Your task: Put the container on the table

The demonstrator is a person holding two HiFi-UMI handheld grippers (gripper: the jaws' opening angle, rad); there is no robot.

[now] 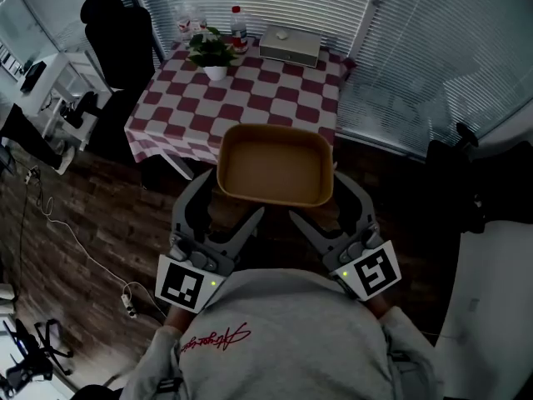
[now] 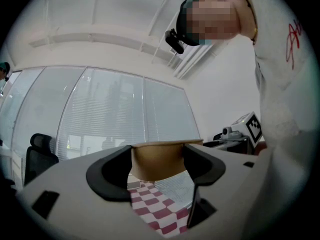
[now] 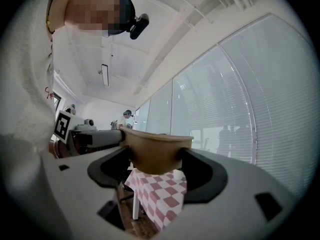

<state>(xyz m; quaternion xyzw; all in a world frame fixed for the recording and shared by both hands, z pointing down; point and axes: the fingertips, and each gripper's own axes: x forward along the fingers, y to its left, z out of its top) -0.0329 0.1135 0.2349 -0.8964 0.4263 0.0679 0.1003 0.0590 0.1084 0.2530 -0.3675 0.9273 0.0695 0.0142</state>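
Carrying the container in the air, both grippers hold it just in front of the near edge of the bench, above the wooden floor and not yet over the checked cloth. The left gripper has its fingers clamped on the container's near left wall. The right gripper has its fingers clamped on the near right wall. Each gripper view shows the tan wall pressed between the dark pads.

The container is open, shallow and looks empty, so I judge it to be light. Its wall seems thin and may bend a little, so a hold just under the rim on two sides, as now, should keep it level. At the far side of the bench stand a plant, a bottle and a white box. The near part of the bench shows only cloth.
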